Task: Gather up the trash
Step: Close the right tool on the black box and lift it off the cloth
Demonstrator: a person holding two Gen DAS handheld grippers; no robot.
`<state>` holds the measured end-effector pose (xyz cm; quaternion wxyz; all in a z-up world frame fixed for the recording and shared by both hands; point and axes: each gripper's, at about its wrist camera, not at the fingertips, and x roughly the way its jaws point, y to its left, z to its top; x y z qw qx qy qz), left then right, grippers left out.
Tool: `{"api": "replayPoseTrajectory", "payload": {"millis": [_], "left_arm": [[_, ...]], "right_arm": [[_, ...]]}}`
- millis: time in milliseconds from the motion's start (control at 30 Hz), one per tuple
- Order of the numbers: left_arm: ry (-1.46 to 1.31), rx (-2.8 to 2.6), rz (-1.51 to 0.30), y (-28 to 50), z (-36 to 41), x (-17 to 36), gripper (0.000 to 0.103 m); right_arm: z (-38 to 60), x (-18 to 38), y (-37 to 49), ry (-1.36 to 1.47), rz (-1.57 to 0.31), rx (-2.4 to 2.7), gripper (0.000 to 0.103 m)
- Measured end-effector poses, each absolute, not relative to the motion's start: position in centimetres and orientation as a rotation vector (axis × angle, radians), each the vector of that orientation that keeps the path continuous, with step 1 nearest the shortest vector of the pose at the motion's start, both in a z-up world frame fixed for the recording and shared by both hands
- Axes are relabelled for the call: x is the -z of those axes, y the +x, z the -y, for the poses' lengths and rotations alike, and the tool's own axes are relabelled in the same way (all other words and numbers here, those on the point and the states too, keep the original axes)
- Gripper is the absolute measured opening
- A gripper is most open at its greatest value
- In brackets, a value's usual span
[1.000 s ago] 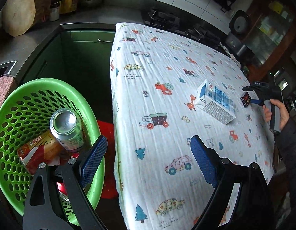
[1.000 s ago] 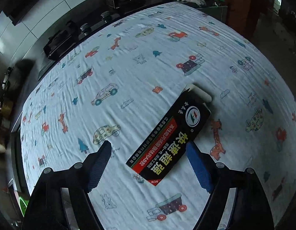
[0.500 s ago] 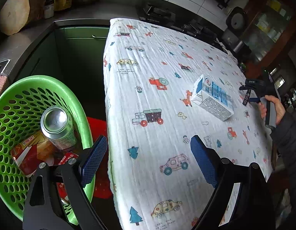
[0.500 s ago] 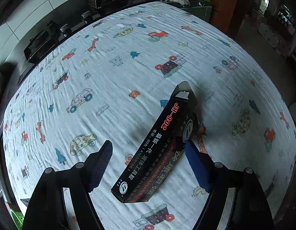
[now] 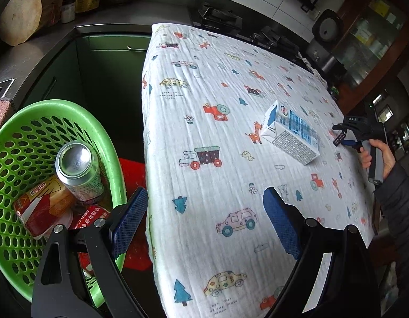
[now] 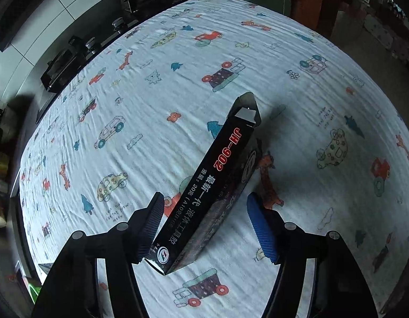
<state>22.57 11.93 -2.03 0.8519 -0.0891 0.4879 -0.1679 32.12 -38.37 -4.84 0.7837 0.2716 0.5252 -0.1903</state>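
Holding the right tongs (image 6: 204, 225) over the cloth (image 6: 151, 106), we have the black box (image 6: 204, 193) tilted between its fingers; the left pad (image 6: 151, 222) touches it, the right pad stands just clear. Our left tongs (image 5: 204, 222) gape wide, empty; the green basket (image 5: 24, 122) with a can (image 5: 77, 169) sits to their left, a white carton (image 5: 292, 135) ahead

Soft, even daylight falls on the patterned tablecloth (image 5: 217, 111), which reads bright while the surrounding kitchen sinks into dim shadow. Both fisheye views bend strongly at the edges, with black corners. A faint shadow lies beside the black box (image 6: 212, 185); the can top (image 5: 74, 156) shows mild glare.
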Motion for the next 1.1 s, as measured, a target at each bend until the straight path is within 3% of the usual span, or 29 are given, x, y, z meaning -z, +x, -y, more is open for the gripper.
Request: {"api": "replayPoseTrajectory", "payload": {"millis": [1100], "left_arm": [[-0.169, 0.392, -1.038, 22.4, -9.4, 1.9, 0.089]], "right_arm": [[39.3, 4.1, 29.5, 0.537, -1.169, 0.381, 0.064]]}}
